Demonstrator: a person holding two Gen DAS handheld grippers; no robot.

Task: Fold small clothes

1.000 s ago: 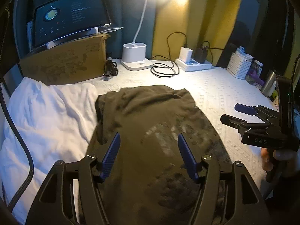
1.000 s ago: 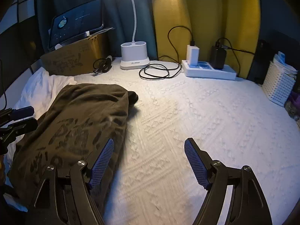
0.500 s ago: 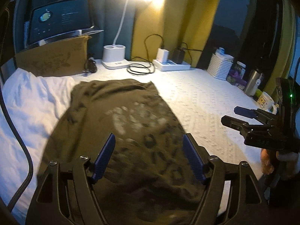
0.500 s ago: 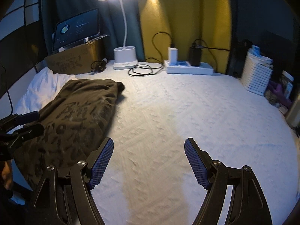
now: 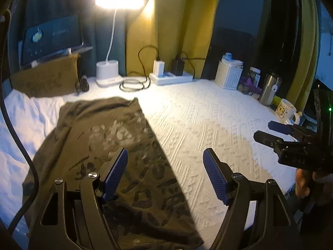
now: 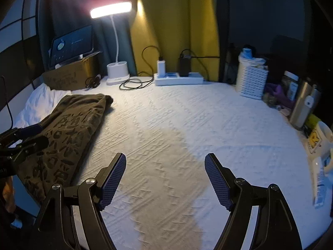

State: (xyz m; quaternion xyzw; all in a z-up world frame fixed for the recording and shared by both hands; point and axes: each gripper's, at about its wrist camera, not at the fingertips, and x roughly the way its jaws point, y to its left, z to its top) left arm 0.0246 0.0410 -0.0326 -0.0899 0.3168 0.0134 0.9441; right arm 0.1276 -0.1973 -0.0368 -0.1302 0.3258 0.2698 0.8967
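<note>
While the desk lamp is glowing, both claws are hovering spread wide and empty above the white textured bedspread.
Left gripper is hanging over the olive printed shirt; right gripper is sitting well right of it; the print is staying unreadable.

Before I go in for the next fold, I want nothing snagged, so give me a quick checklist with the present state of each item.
1. Left gripper open and holding nothing: ok.
2. Right gripper open and holding nothing: ok.
3. Olive printed garment lying free on the white textured cover, neither gripper touching it: ok.
4. Garment flat enough to fold: not ok, its far end is bunched.
5. Black cable loop clear of the garment: ok, it lies beyond it near the lamp base.
6. Garment's near hem within view: cannot tell, the left gripper covers it.
</note>
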